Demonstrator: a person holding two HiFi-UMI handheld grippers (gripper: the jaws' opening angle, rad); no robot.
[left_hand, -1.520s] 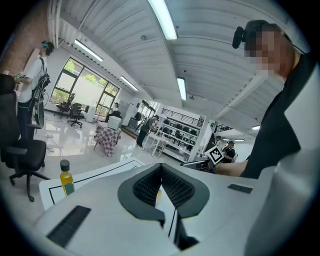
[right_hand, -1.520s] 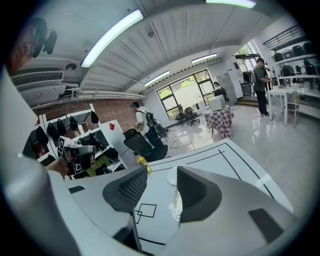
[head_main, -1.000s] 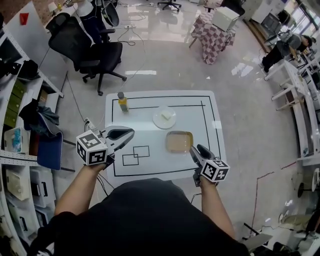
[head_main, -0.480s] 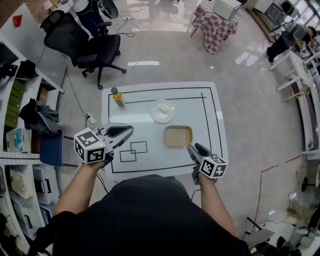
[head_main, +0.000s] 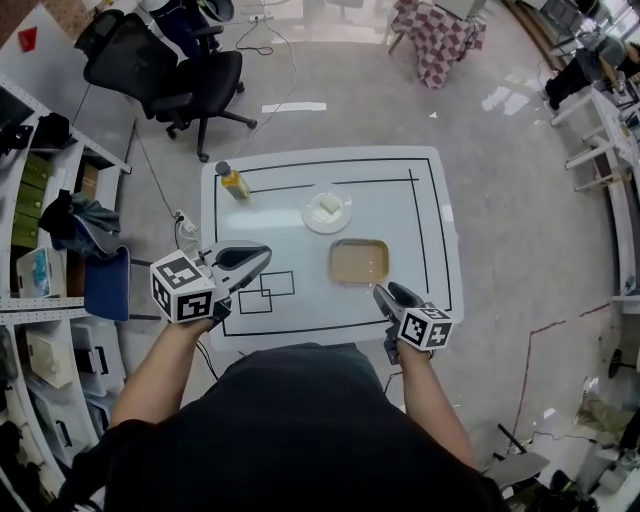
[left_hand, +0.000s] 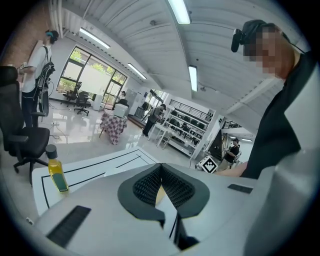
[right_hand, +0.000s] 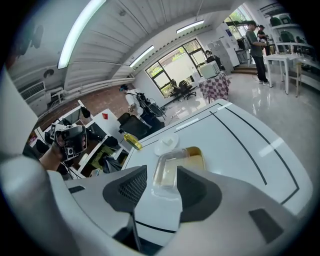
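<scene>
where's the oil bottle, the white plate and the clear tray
oil bottle (head_main: 234, 185), head view, on its yellow body
white plate (head_main: 312, 221), head view, on its bare lower-left rim
clear tray (head_main: 335, 263), head view, on its left wall

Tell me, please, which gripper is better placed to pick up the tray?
Right. The right gripper has its jaws apart and points at the tray just ahead. The left gripper has its jaws together and is farther from it.
</scene>
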